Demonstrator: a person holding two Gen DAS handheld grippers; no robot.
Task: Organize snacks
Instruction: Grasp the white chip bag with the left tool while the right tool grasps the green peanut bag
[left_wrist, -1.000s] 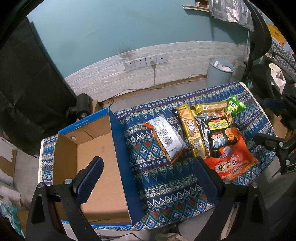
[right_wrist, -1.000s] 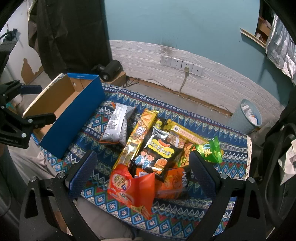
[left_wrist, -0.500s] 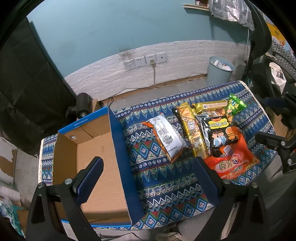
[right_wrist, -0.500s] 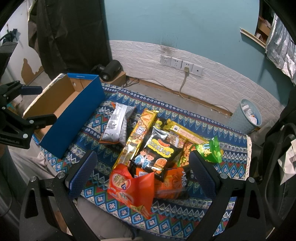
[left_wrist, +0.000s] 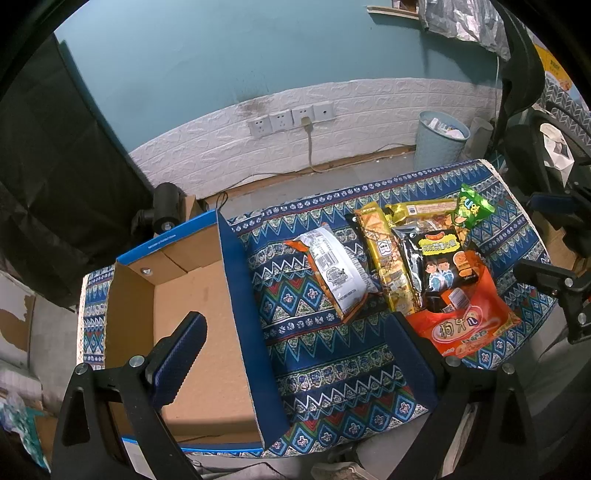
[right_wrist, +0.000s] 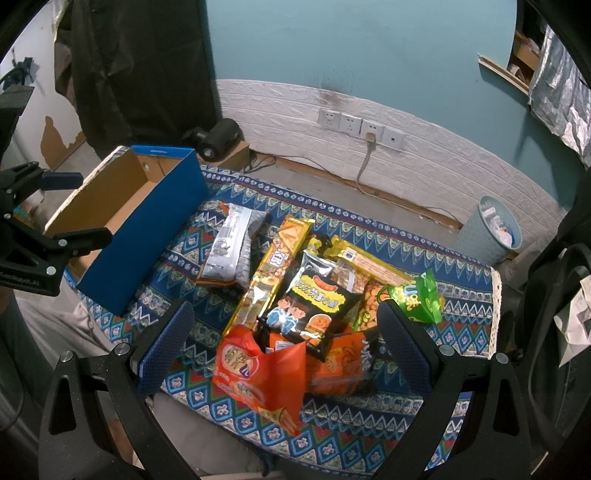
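Note:
Several snack bags lie in a pile on a patterned blue cloth (left_wrist: 325, 354): a silver bag (left_wrist: 338, 271) (right_wrist: 231, 243), a long gold bag (left_wrist: 388, 258) (right_wrist: 273, 269), a black bag (left_wrist: 443, 260) (right_wrist: 314, 302), an orange bag (left_wrist: 465, 325) (right_wrist: 258, 369) and a green bag (left_wrist: 472, 210) (right_wrist: 421, 299). An empty blue cardboard box (left_wrist: 184, 302) (right_wrist: 147, 214) stands open at the left. My left gripper (left_wrist: 291, 354) is open, held above the box's right wall. My right gripper (right_wrist: 280, 343) is open, held above the orange and black bags.
A light blue waste bin (left_wrist: 439, 138) (right_wrist: 491, 232) stands on the floor by the white brick wall. A black cylinder (left_wrist: 166, 206) (right_wrist: 218, 138) sits behind the box. A dark chair (right_wrist: 561, 317) is at the right.
Both gripper views have hardly shifted; the snacks and box have not moved.

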